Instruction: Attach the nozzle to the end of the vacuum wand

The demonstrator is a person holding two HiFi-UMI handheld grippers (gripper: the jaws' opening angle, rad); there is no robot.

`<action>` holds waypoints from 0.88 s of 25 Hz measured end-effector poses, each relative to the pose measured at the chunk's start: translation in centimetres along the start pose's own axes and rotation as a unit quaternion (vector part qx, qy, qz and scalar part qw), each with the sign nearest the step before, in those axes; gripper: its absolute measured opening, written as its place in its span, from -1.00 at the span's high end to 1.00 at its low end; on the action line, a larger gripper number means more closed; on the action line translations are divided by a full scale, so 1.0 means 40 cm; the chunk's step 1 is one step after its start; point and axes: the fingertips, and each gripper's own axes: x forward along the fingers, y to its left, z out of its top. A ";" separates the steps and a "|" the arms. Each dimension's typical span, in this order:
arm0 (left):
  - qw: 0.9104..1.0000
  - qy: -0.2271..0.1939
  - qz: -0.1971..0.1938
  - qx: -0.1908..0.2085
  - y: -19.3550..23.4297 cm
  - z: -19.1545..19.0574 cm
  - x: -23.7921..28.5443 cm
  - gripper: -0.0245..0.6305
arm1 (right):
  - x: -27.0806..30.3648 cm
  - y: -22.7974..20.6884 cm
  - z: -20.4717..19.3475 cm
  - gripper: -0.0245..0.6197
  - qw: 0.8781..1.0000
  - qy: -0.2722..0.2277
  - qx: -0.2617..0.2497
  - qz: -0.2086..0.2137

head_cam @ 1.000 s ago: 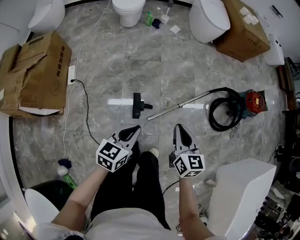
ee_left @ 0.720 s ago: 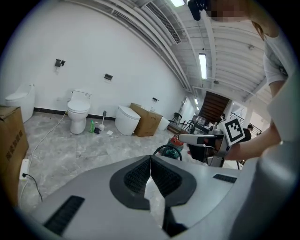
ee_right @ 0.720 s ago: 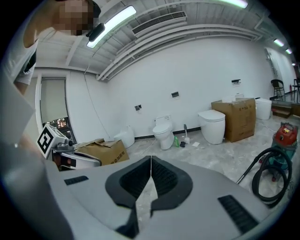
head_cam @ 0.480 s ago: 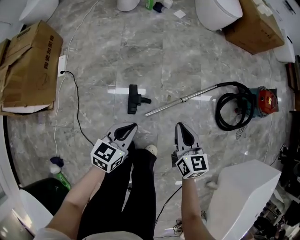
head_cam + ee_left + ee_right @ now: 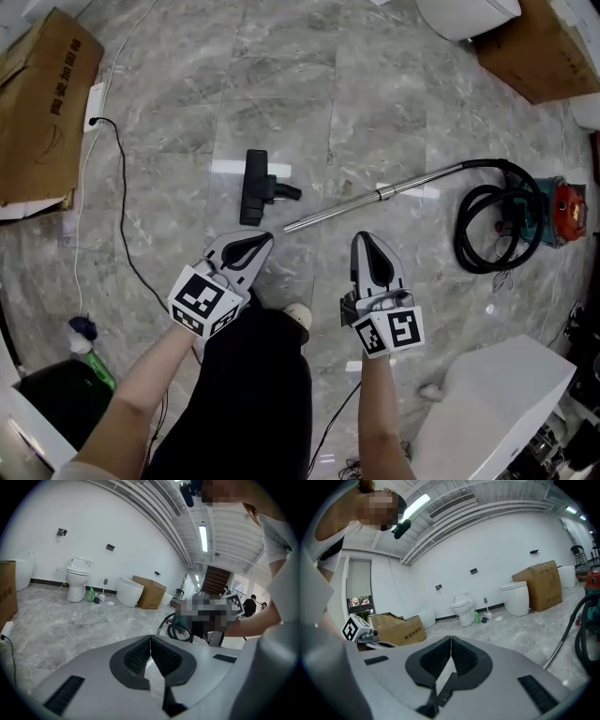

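Hovering over the marble floor (image 5: 375,103), both grippers are empty right now. The left gripper (image 5: 268,237) has its jaws pressed together, pads meeting in a thin line with nothing between them, and the right gripper (image 5: 362,237) is the same, jaws closed on nothing. The nozzle (image 5: 253,186) lies flat on the floor just ahead of the left jaws, not touching them, with its short neck sticking out toward the right jaws' side. The wand (image 5: 375,197) lies on the floor too. Its free end sits just ahead of the gap between the two grippers, and the tube runs off diagonally past the right jaws to the coiled black hose (image 5: 492,216) and the vacuum (image 5: 565,208), well off to the right of the right jaws. The nozzle and the wand end are near each other but clearly apart, so not joined yet. Off to the left of the left jaws there's a thin black cable (image 5: 120,192) snaking over the floor toward a cardboard box (image 5: 42,94). One shoe (image 5: 298,316) pokes out behind the tips, between the grippers.
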 end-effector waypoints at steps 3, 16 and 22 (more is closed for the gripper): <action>1.000 0.002 0.001 0.019 0.043 -0.107 0.085 0.89 | 0.051 -0.043 -0.106 0.88 1.000 0.000 -0.008 0.012; 0.997 -0.006 -0.019 0.076 0.216 -0.462 0.374 0.90 | 0.251 -0.171 -0.504 0.88 0.996 -0.014 -0.050 0.077; 0.995 -0.013 -0.043 0.091 0.266 -0.536 0.471 0.89 | 0.334 -0.246 -0.613 0.88 0.991 -0.043 -0.089 0.095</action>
